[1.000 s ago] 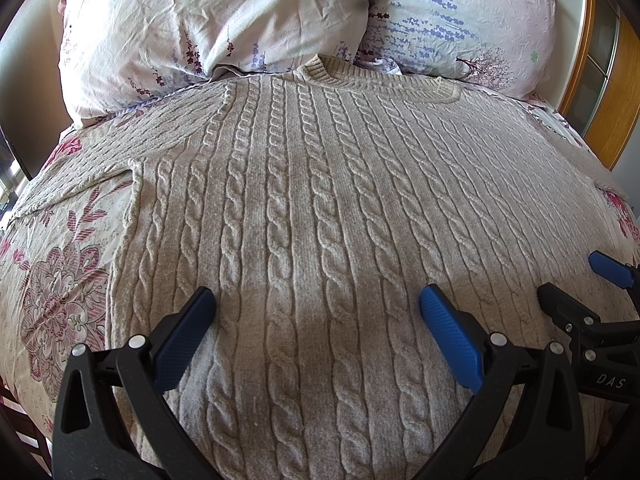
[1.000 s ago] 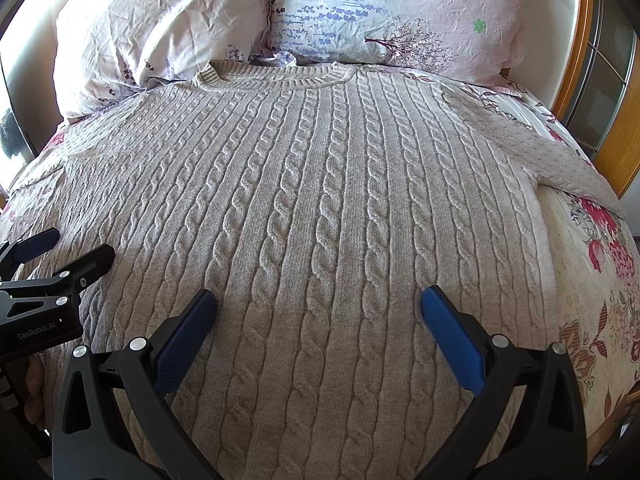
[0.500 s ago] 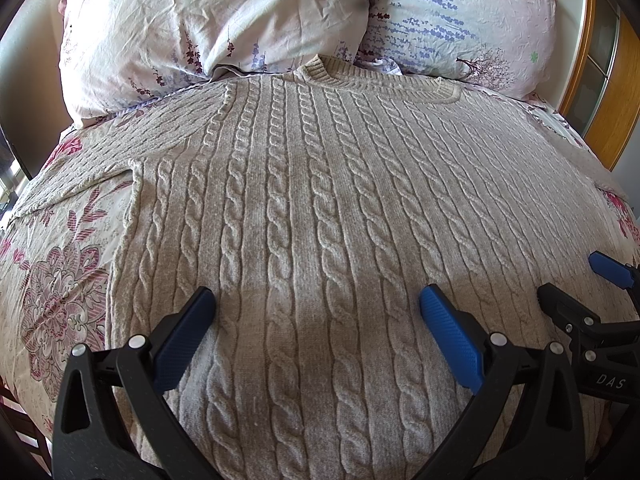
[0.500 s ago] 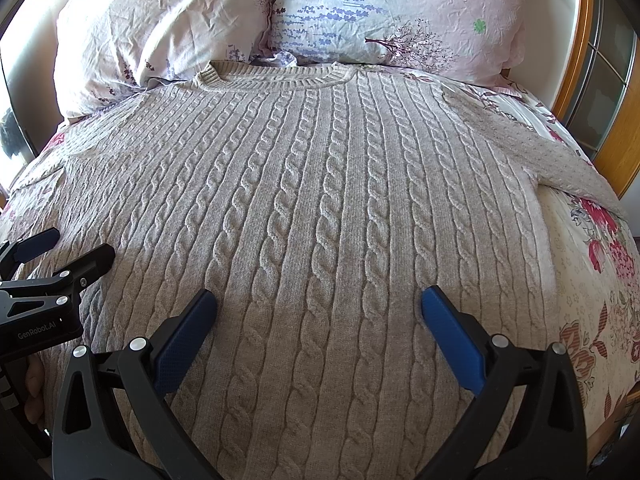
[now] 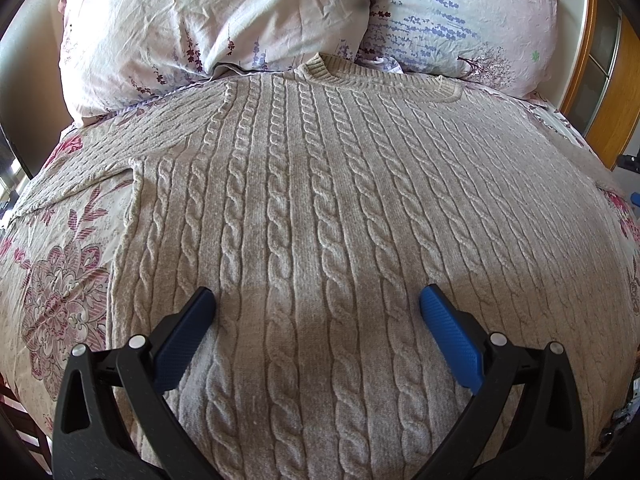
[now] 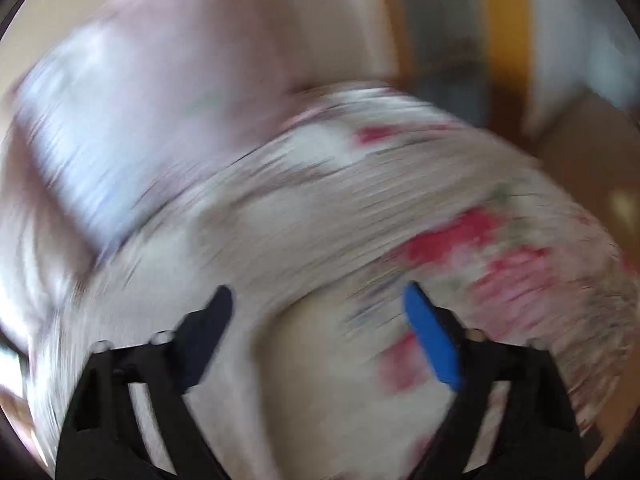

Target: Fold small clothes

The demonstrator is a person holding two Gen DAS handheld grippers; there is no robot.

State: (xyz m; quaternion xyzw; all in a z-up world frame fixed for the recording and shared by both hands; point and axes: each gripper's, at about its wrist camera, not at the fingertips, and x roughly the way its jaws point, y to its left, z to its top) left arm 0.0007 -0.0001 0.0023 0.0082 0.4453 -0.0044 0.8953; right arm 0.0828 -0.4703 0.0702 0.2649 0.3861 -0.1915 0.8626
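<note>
I see two floral pillows [image 5: 216, 32] on a flowered bedsheet [image 5: 60, 304], a wooden frame [image 5: 608, 92] at right, perhaps a wardrobe

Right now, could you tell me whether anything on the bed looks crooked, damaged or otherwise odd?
Nothing stands out. The sweater lies flat and face up on the bedspread, collar toward the two pillows. The right wrist view is too blurred to judge anything there.

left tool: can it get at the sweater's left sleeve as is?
Probably yes. The left tool is open over the cable-knit sweater, and the left sleeve lies flat on the floral bedspread with nothing on it or across the path.
</note>
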